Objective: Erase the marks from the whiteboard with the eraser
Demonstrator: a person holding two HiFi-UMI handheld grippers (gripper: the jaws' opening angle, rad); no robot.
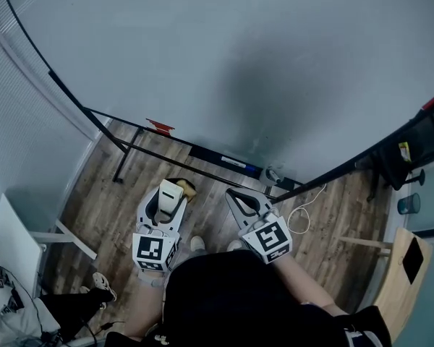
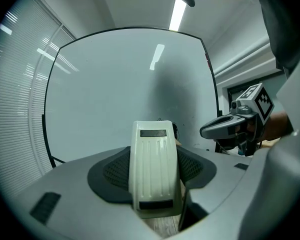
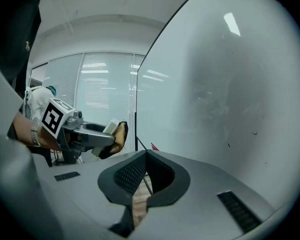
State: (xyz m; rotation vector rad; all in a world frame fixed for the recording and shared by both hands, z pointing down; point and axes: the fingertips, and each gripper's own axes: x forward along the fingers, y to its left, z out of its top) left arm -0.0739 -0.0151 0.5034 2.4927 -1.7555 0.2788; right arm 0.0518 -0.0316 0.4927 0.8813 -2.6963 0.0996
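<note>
Dark clothing (image 1: 231, 295) fills the bottom centre. Just above it, the left gripper (image 1: 171, 194) clamps the cream eraser (image 2: 154, 169) between its jaws, clear of the whiteboard (image 1: 239, 63). To its right, the right gripper (image 1: 239, 199) has its jaws pressed together on nothing.

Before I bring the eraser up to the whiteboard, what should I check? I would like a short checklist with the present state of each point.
1. Eraser clamped in left claw: ok.
2. Right claw shut, empty, apart from the left one: ok.
3. Eraser touching whiteboard: not ok, held low and off it.
4. Board clean: not ok, small dark specks show in the right gripper view.
</note>
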